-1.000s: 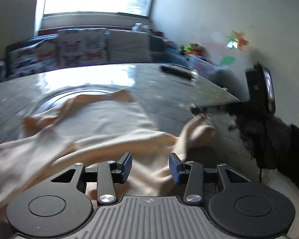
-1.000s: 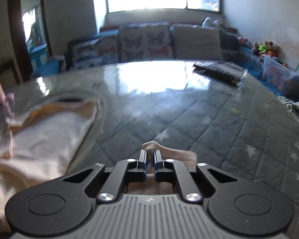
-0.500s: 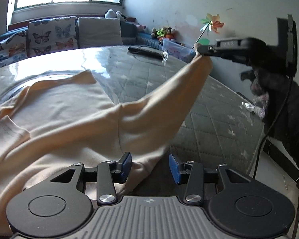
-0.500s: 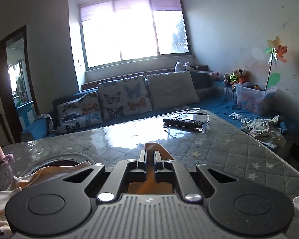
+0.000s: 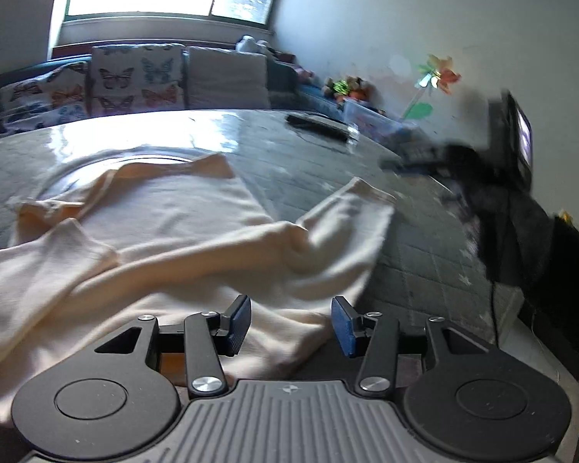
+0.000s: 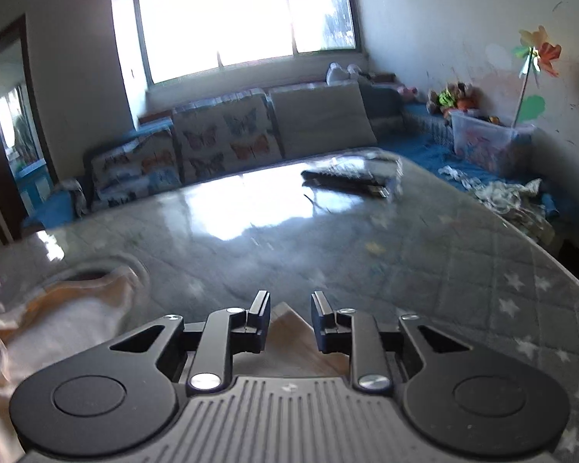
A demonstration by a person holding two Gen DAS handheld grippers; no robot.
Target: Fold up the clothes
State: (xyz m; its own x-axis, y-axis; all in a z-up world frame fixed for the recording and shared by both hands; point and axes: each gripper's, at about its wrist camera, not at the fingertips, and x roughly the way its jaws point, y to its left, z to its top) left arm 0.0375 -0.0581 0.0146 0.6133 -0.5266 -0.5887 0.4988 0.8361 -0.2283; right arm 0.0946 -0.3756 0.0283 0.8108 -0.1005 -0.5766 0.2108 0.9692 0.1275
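Garment: a pale cream long-sleeved knit top point(image 5: 181, 231) lies spread and wrinkled on the grey quilted mattress with star print point(image 5: 424, 239); one sleeve point(image 5: 351, 208) reaches to the right, its cuff resting on the mattress.
Left gripper: the left gripper point(image 5: 291, 322) hovers over the near edge of the top, its blue pads point(image 5: 240, 318) wide apart — nothing is between them.
Right gripper: the right gripper point(image 6: 289, 310) has its jaws parted; a piece of the cream cloth point(image 6: 289, 332) shows below the gap, but no pad presses it. In the left view this tool is a dark blurred shape point(image 5: 463, 158) beyond the cuff.
Mattress surface: a dark flat packet in clear wrap point(image 6: 351, 177) lies at the far side, well apart from the top.
Background: butterfly-print cushions point(image 6: 227, 135) stand under the bright window point(image 6: 243, 15).
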